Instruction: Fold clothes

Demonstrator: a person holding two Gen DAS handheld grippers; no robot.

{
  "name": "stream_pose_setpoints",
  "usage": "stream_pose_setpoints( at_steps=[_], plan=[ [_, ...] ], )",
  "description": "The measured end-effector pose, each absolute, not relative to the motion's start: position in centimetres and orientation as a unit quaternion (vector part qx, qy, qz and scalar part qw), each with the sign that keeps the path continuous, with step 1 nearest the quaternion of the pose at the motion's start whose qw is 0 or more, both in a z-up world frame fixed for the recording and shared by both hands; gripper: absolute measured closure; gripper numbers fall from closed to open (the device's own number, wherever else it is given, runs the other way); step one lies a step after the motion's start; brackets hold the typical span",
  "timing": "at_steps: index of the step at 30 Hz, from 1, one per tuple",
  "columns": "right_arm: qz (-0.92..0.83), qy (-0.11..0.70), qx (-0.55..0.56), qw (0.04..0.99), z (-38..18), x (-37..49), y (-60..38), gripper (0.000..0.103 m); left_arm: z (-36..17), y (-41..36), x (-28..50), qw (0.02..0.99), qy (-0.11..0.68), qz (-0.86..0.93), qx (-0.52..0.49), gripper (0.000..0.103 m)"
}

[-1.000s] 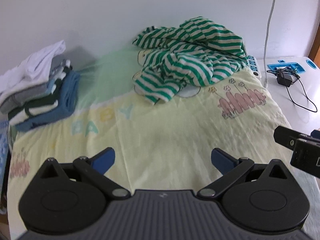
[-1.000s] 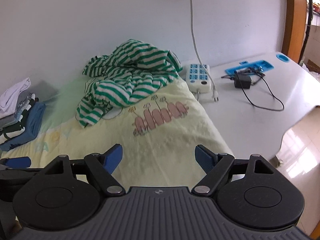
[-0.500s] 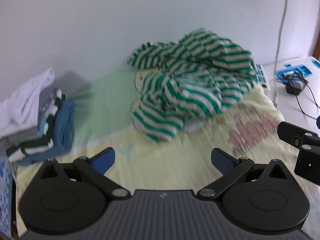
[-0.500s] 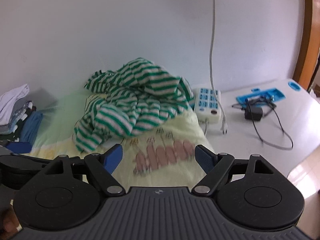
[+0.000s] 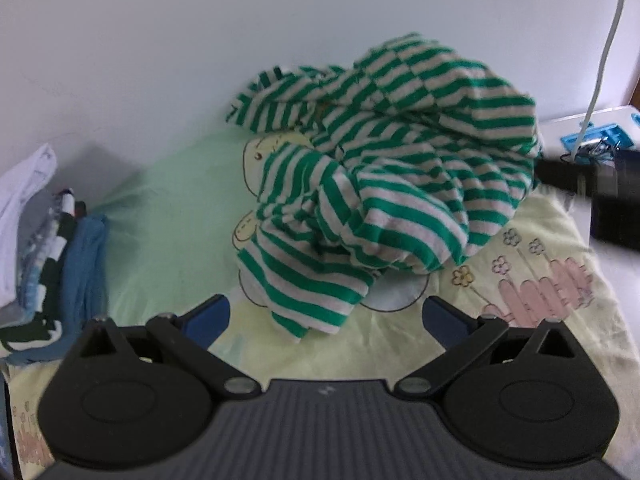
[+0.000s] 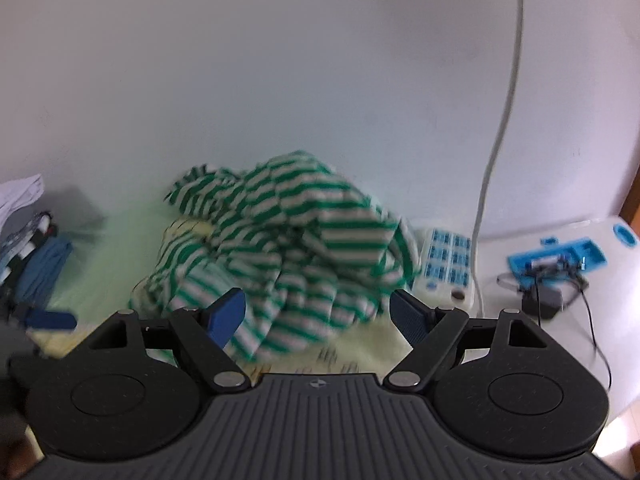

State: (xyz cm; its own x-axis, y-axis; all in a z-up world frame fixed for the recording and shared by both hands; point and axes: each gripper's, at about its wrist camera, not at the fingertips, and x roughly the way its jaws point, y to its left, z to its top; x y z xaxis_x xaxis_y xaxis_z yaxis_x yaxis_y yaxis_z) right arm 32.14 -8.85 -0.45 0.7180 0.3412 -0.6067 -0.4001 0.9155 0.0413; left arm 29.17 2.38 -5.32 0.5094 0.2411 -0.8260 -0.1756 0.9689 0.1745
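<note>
Striped garment (image 5: 384, 184) (crumpled) lies ahead of both spread hand-held grippers.

A home: baby blanket (image 5: 168, 216), folded clothes stack (image 5: 48, 248), power strip (image 6: 446, 264).

Both tongs advanced toward crumpled green-and-white striped cotton garment (image 5: 384, 184); it now looms larger in both views. Left tongs (image 5: 326, 320) near its front edge. Right tongs (image 6: 318, 316) overlap heap.
</note>
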Motion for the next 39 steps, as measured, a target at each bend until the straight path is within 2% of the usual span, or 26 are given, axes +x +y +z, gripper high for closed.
stream_pose_setpoints(
  at_steps=[13, 18, 21, 23, 26, 30, 31, 33, 35, 37, 39],
  plan=[
    [0.202, 0.27, -0.096, 0.936, -2.8, 39.1, -5.6, 0.023, -9.0, 2.8, 33.4, 0.855, 0.506, 0.11, -0.024, 0.001],
    [0.179, 0.273, -0.129, 0.936, -4.5, 41.0, -4.6, 0.031, -10.4, 3.2, 35.3, 0.842, 0.526, 0.112, -0.043, 0.0],
    [0.163, 0.291, -0.14, 0.932, -5.8, 41.8, -4.6, 0.05, -10.4, 3.0, 35.5, 0.846, 0.52, 0.111, -0.036, 0.0],
    [0.153, 0.306, -0.144, 0.929, -6.5, 42.4, -4.8, 0.089, -10.4, 2.8, 35.3, 0.851, 0.514, 0.105, -0.028, 0.001],
    [0.167, 0.311, -0.109, 0.929, -6.4, 42.2, -6.3, 0.095, -10.1, 2.9, 34.4, 0.86, 0.501, 0.09, -0.025, 0.009],
    [0.185, 0.305, -0.071, 0.932, -5.3, 41.6, -8.0, 0.097, -8.9, 2.8, 33.2, 0.87, 0.489, 0.064, -0.025, 0.033],
    [0.19, 0.298, -0.063, 0.933, -4.8, 41.3, -8.3, 0.099, -8.7, 2.8, 33.0, 0.87, 0.488, 0.057, -0.028, 0.046],
    [0.2, 0.287, -0.048, 0.936, -3.7, 40.6, -8.9, 0.099, -8.2, 2.7, 32.7, 0.87, 0.489, 0.047, -0.034, 0.05],
    [0.209, 0.288, -0.047, 0.934, -3.3, 39.5, -9.7, 0.1, -7.7, 2.8, 32.1, 0.873, 0.484, 0.049, -0.03, 0.064],
    [0.218, 0.289, -0.045, 0.931, -3.0, 38.4, -10.5, 0.101, -7.1, 3.0, 31.2, 0.878, 0.476, 0.057, -0.017, 0.103],
    [0.227, 0.289, -0.043, 0.929, -2.6, 37.3, -11.4, 0.101, -6.9, 3.9, 30.6, 0.879, 0.473, 0.06, -0.022, 0.103]
  ],
)
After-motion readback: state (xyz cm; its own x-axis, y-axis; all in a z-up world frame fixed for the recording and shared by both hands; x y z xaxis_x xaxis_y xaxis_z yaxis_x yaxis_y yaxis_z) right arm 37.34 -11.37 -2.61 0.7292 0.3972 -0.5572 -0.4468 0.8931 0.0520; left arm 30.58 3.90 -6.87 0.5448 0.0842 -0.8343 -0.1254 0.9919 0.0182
